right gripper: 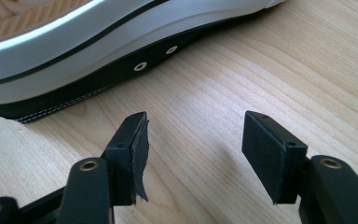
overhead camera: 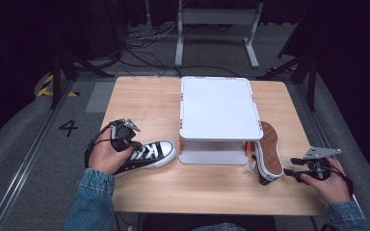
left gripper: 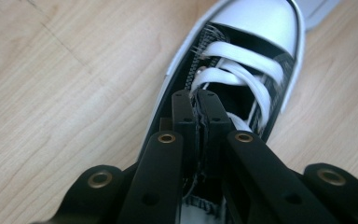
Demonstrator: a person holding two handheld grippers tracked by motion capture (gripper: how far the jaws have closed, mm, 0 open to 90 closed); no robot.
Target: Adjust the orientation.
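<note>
- Your left gripper [overhead camera: 125,139] is clenched on the upright black sneaker [overhead camera: 147,156]; in the left gripper view its jaws pinch the black fabric edge at the shoe's opening [left gripper: 200,135], with almost no gap between the pads.
- That sneaker stands sole-down on the wooden table [overhead camera: 207,185], to the left of the white stand [overhead camera: 220,108], with its white toe cap [left gripper: 261,21] pointing toward the stand's base and stopping just short of it.
- Seen along the left jaws, the white laces [left gripper: 242,74] and the toe cap lie straight ahead of the pinch, so the gripper sits at the heel end of the shoe's opening.
- Your right gripper [overhead camera: 302,169] is released: in the right gripper view its two pads [right gripper: 272,149] stand well apart over bare wood, with nothing between them.
- The second sneaker [overhead camera: 269,149] lies on its side to the right of the white stand, its tan sole [overhead camera: 270,142] turned up and its far end tucked beneath the stand's top shelf.
- From the right gripper, that sneaker lies just ahead and to the left of the open jaws, near but not touching; its white rubber sidewall [right gripper: 74,60] and two metal eyelets [right gripper: 156,58] face the pads.
</note>
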